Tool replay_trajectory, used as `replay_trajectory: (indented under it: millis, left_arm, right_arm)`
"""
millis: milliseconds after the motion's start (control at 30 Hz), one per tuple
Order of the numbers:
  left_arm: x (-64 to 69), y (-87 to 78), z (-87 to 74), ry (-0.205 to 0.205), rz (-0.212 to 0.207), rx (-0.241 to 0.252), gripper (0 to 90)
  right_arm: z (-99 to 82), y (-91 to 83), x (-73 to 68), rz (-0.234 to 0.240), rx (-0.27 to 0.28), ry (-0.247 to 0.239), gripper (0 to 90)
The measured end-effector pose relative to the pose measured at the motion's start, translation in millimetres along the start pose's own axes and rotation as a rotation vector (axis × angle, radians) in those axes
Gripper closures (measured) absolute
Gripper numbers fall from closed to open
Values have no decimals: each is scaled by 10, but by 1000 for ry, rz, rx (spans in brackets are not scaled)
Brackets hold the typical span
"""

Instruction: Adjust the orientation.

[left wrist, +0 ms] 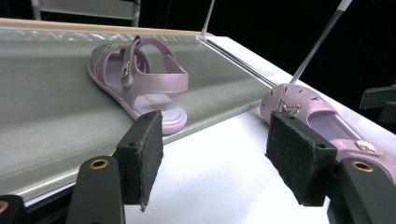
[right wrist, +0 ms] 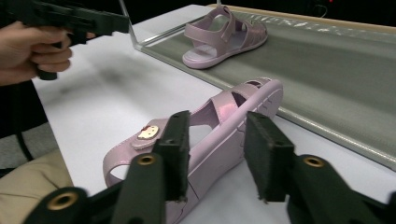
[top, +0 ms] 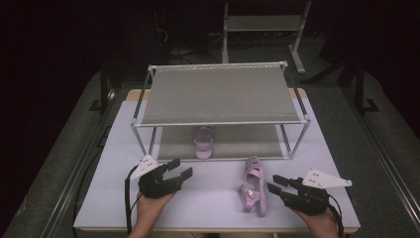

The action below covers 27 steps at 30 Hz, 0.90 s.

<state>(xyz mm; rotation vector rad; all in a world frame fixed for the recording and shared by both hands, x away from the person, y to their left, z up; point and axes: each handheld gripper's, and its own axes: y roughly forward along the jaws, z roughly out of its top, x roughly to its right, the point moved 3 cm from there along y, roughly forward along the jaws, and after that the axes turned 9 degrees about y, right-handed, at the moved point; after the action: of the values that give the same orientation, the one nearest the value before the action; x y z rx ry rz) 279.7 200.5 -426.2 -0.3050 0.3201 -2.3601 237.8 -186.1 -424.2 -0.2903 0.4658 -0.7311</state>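
Note:
One pink sandal stands upright on the lower shelf of a metal rack. Its mate lies tipped on its side on the white table in front of the rack, sole facing right. My right gripper reaches in from the right with its jaws either side of that sandal's middle. A gap still shows at the right pad. My left gripper hovers open and empty left of it, pointing at the shelf.
The rack's grey top shelf overhangs the lower one, with thin posts at the corners. The white table ends close behind both hands. The left hand and its gripper show far off in the right gripper view.

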Motion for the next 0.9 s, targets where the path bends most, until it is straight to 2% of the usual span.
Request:
replay_trajectory:
  millis: [167, 300, 433, 467, 567, 767, 900]
  left_arm:
    - [-23, -117, 24, 16, -11, 1, 331]
    - [-23, -202, 28, 27, -15, 12, 317]
    - [-43, -251, -4, 11, -27, 28, 313]
    - [-51, -254, -11, -4, -37, 31, 313]
    - [-62, -272, -9, -13, -34, 44, 313]
    - [-76, -283, 17, -11, -32, 61, 305]
    - [-92, -297, 0, -18, -36, 58, 298]
  right_arm:
    - [-3, 38, -76, 7, -23, -10, 722]
    - [-3, 71, -125, 0, -31, -18, 737]
    - [3, 97, -148, -5, -32, -21, 748]
    - [3, 102, -151, -4, -34, -22, 749]
    - [-1, 120, -167, -3, -42, -30, 748]
    - [-11, 162, -215, 10, -65, -54, 758]
    - [-20, 192, -204, -5, -86, -58, 758]
